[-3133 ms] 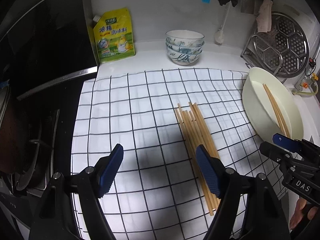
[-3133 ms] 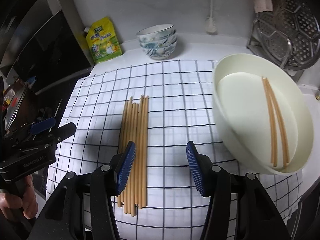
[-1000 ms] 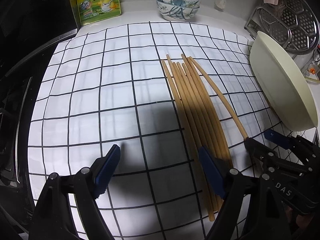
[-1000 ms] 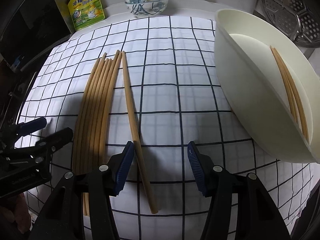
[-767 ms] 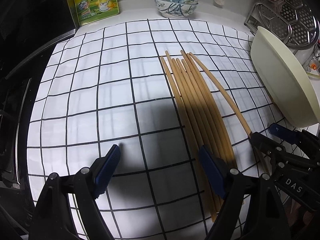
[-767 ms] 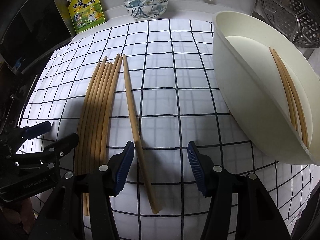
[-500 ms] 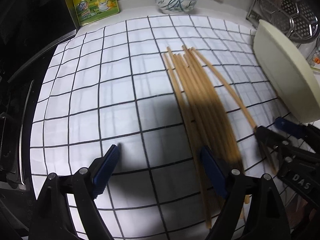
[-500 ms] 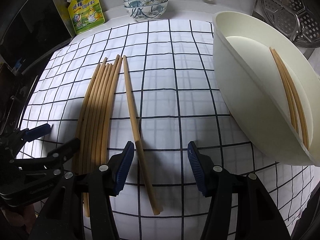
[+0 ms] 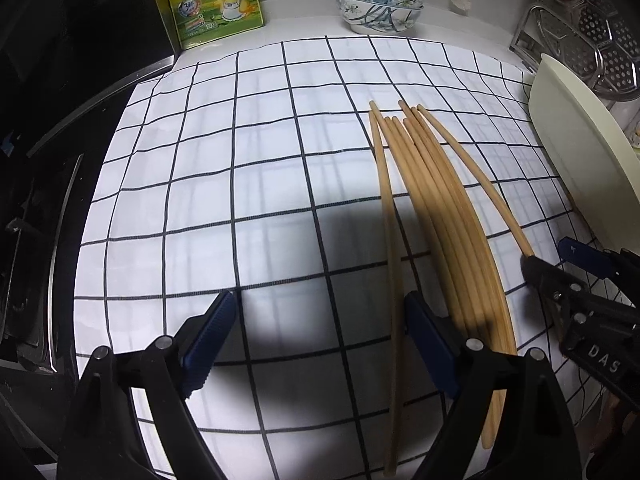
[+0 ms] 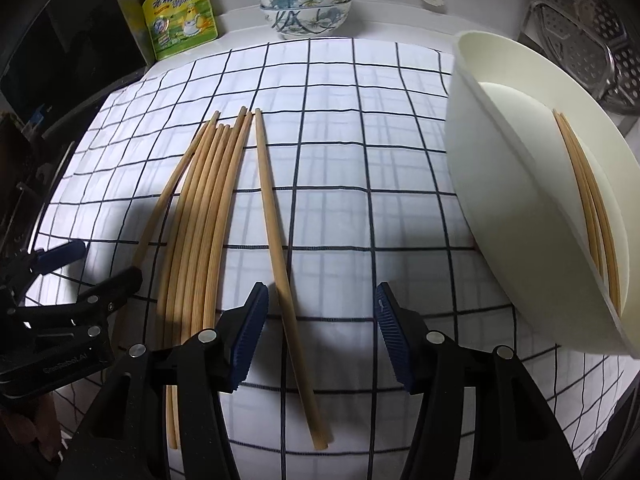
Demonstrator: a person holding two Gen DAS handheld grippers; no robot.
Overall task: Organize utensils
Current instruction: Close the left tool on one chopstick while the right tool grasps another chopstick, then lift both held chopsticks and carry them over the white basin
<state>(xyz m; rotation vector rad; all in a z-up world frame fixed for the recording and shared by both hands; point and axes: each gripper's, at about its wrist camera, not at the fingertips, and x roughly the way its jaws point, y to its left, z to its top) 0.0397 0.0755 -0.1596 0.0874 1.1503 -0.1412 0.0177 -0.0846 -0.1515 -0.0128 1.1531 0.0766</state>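
Several wooden chopsticks (image 9: 444, 216) lie in a bundle on the checked cloth (image 9: 240, 168); the bundle also shows in the right wrist view (image 10: 200, 216). One chopstick (image 9: 390, 264) lies split off at the bundle's left, just inside my open left gripper (image 9: 320, 340). Another single chopstick (image 10: 280, 236) lies apart on the right and runs between the fingers of my open right gripper (image 10: 316, 332). A cream oval dish (image 10: 532, 216) at the right holds two chopsticks (image 10: 588, 204).
Stacked patterned bowls (image 9: 378, 0) and a yellow seasoning pouch (image 9: 216, 0) stand at the back wall. A metal steamer rack (image 9: 592, 28) is behind the dish. A dark stove (image 9: 36, 160) borders the cloth's left edge.
Both grippers dropped low over the cloth. One chopstick got pushed out to the right of the bundle, then the leftmost one separated to the left. Both grippers stayed open.
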